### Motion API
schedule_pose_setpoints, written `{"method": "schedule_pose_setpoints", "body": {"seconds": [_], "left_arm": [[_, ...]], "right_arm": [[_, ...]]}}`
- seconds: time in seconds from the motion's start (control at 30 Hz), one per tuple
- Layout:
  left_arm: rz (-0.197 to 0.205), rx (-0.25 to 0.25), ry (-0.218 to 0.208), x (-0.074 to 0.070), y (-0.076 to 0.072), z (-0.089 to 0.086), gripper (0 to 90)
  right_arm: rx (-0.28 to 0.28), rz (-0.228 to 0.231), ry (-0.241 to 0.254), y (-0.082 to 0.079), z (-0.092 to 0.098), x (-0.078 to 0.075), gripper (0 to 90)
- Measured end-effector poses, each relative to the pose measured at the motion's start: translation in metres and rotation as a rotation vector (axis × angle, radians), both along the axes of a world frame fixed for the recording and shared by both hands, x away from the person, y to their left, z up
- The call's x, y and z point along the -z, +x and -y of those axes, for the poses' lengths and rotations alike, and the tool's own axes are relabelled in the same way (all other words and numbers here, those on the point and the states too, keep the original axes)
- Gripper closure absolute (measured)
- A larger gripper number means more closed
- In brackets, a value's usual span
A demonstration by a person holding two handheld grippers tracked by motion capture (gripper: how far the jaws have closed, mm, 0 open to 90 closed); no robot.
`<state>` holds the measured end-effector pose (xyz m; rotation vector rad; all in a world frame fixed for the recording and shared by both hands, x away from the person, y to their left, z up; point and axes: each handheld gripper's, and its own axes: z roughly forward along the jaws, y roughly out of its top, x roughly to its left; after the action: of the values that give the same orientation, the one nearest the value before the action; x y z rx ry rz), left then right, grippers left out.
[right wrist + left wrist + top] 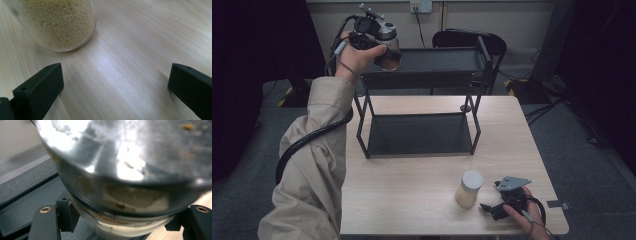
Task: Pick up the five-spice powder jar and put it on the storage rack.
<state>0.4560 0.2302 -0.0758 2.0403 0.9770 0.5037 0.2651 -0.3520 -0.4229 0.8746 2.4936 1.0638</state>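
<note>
Left claw is hovering a jar over the rack's top shelf, right one is idling

The left claw (382, 47) is clamped on a jar with a grey lid (388, 46), holding it at the near-left corner of the two-tier rack's top shelf (437, 60), and the left claw view is showing the dark shelf surface sitting right under the glass, so the drop spot is lying basically straight below and a bit further in. The jar is looking roughly upright, maybe tipped a little, hard to say. Meanwhile the right claw (492, 207) is resting on the worktop (412, 175) with its jaws wide apart around nothing, and the second jar, the white-lidded one full of pale grains (468, 189), is standing just beside it, off to its left, so that hand is clearly the nearer one for grabbing it.
</note>
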Motion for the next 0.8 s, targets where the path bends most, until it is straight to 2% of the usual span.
{"method": "schedule_pose_setpoints", "body": {"seconds": [0.07,0.27,0.37,0.6,0.8], "left_arm": [[-0.002,-0.005,-0.007,0.002,0.003,0.000,30.3],[-0.006,-0.016,0.008,0.008,0.012,0.005,30.3],[-0.012,-0.019,-0.002,0.013,0.016,0.006,30.3],[-0.014,-0.019,0.005,0.017,0.019,0.008,30.3],[-0.008,-0.025,-0.009,0.020,0.018,0.007,30.2]], "right_arm": [[0.000,0.000,0.000,0.000,0.000,0.000,0.0],[0.000,0.000,0.000,0.000,0.000,0.000,0.0],[0.000,0.000,0.000,0.000,0.000,0.000,0.0],[0.000,0.000,0.000,0.000,0.000,0.000,0.0],[0.000,0.000,0.000,0.000,0.000,0.000,0.0]]}}
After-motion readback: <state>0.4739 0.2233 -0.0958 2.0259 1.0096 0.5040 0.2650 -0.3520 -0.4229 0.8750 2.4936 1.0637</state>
